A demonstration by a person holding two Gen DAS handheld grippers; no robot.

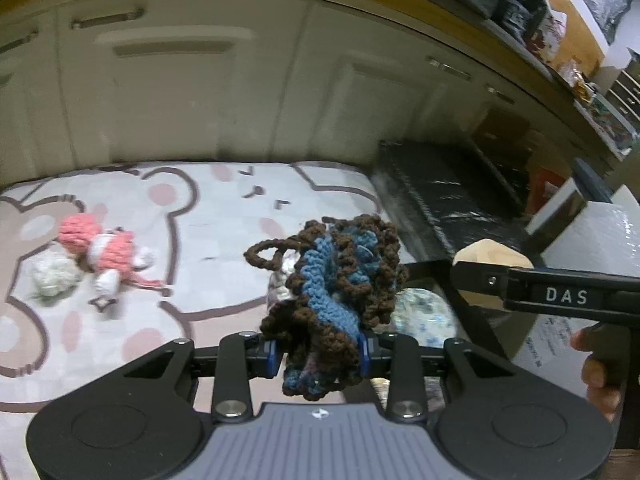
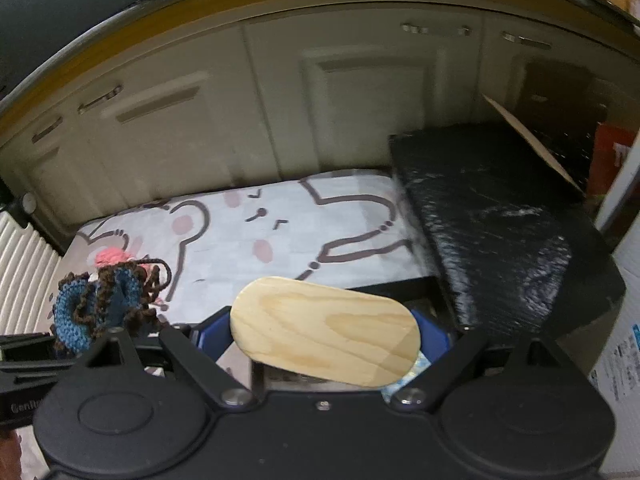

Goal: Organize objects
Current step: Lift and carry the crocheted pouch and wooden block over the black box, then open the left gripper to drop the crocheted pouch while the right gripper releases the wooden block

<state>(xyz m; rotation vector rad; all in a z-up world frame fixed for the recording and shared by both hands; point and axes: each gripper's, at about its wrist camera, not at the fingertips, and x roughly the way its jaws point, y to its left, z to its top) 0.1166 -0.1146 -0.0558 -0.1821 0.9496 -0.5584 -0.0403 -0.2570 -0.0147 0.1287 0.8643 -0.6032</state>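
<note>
Crosswise, right tongs (image 2: 320, 340) pinch wooden oval (image 2: 325, 330), long axis left-right.

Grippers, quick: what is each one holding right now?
Left gripper: jaws shut on the blue-and-brown crochet piece.
Right gripper: jaws shut on the oval wooden lid.

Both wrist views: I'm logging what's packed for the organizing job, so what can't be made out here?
- Right view: the wooden lid in the right hand-held gripper hides the container beneath.
- Left view: the crocheted pouch in the left hand-held gripper covers the floral item behind.
- Left view: pink doll blurred.
</note>
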